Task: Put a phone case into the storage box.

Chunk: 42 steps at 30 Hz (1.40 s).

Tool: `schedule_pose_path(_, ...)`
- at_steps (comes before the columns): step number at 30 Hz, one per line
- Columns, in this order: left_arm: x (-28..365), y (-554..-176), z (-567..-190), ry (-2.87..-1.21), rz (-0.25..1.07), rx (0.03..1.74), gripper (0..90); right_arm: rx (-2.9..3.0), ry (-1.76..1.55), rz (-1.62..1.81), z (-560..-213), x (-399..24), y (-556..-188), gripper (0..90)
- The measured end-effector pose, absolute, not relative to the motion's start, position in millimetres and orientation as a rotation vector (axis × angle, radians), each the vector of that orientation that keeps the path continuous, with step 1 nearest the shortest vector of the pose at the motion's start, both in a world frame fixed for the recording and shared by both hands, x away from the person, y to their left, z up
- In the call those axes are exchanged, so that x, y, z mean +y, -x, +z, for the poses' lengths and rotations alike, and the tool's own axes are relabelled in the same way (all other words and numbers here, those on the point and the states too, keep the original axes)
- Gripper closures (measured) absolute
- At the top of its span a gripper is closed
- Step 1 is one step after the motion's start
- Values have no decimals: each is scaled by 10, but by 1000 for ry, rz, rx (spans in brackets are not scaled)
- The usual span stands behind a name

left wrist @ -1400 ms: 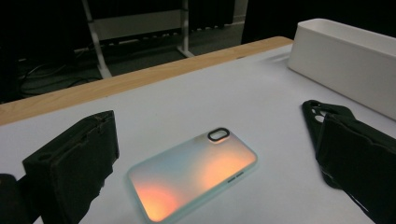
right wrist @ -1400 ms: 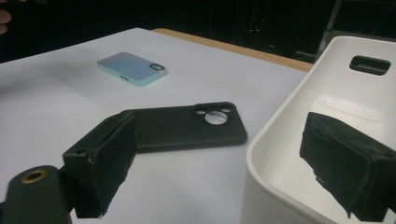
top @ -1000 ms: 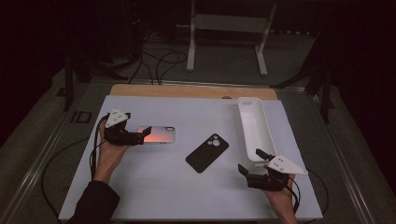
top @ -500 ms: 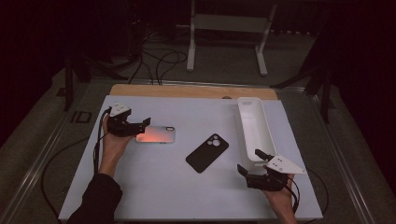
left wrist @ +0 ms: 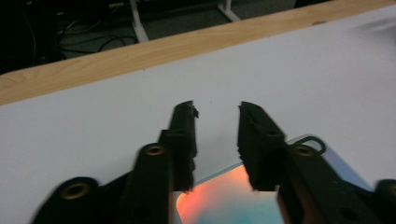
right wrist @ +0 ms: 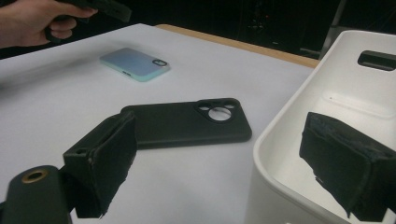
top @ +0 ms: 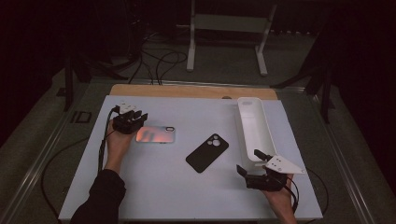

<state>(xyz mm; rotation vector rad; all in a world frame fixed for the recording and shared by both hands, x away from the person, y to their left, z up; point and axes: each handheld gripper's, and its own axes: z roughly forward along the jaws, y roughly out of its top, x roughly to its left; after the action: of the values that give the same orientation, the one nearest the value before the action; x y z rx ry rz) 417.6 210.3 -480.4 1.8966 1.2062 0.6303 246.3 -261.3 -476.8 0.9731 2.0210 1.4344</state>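
Bench notes, items off to the side:

- Black phone case [top: 207,152] lies flat near the middle of the white table surface [top: 187,196], back up, with the camera cut-out at its far right end. It sits at a slant.
- Long white tray [top: 254,128] is right of the black case and apart from it, running away from me. In my right gripper view its near wall [right wrist: 299,121] stands just beside the case's camera end, and a slot handle [right wrist: 376,59] shows in the far wall.
- Wooden strip [top: 187,91] borders the table's far edge.
- Beyond the table, a white stand frame [top: 229,21] is on the floor, with dark cables [top: 159,60] looped to its left.
- A small dark rectangular object [top: 81,116] lies off the table's left edge. I cannot tell what it is.
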Motion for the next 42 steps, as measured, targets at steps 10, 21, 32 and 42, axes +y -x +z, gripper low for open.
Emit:
schedule_pose_path(10,2084,-4373,-5050,-1976,542,1292,900,2026,-975,1436,-4773,-2605,-2463,112)
schedule_pose_path(21,2138,-4488,-5239,-2021,516,1392,900,2025,-973,1444,-4773,-2619,-2468,112)
schedule_pose_path(32,2102,-4172,-5169,-2138,447,1317,900,2004,-990,1465,-4770,-2654,-2488,111)
schedule_pose_path(42,2055,-3610,-5171,-2156,452,1257,900,1984,-981,1452,-4680,-2668,-2573,111)
